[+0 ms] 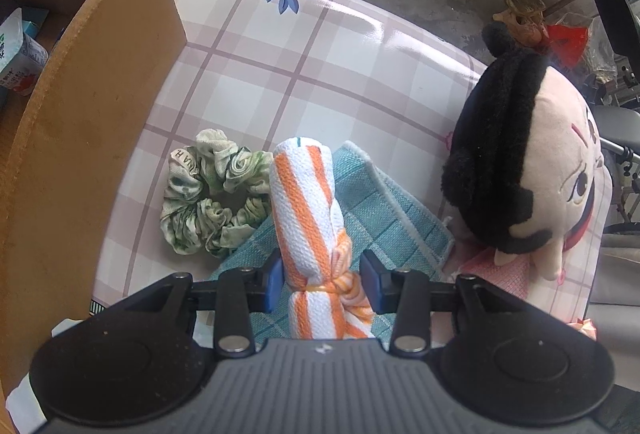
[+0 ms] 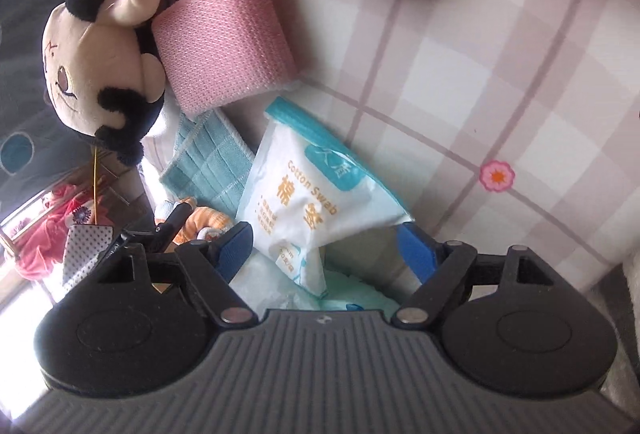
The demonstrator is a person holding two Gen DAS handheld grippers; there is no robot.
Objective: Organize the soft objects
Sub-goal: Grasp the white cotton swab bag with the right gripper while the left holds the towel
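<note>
Broadly, the desk (image 1: 280,74) under its pink-and-white checked cover carries everything, with a tall cardboard box (image 1: 88,122) standing along its left side in the left wrist view. At the right edge of that view lies a plush doll (image 1: 532,170) with black hair and a pale embroidered face; the right wrist view shows the same doll (image 2: 100,74) at the far left, its head touching a pink knitted cloth (image 2: 228,42). A teal checked cloth (image 1: 376,206) lies flat on the desk between the doll and a green-and-white scrunchie (image 1: 208,194), which rests just beside the box. On top of the teal cloth lies a rolled orange-and-white striped towel (image 1: 308,218), tied with a band near its near end. The left tool (image 1: 323,280) straddles this roll at the tied part: the left blue pad is against the roll, the right one just off it, so the jaws are partly open and not yet clamped. The right tool (image 2: 326,248) stands wide open, its blue pads on either side of a white "Cotton Swab" packet (image 2: 304,202) that lies tilted over the teal cloth (image 2: 208,166), without pressing it.
</note>
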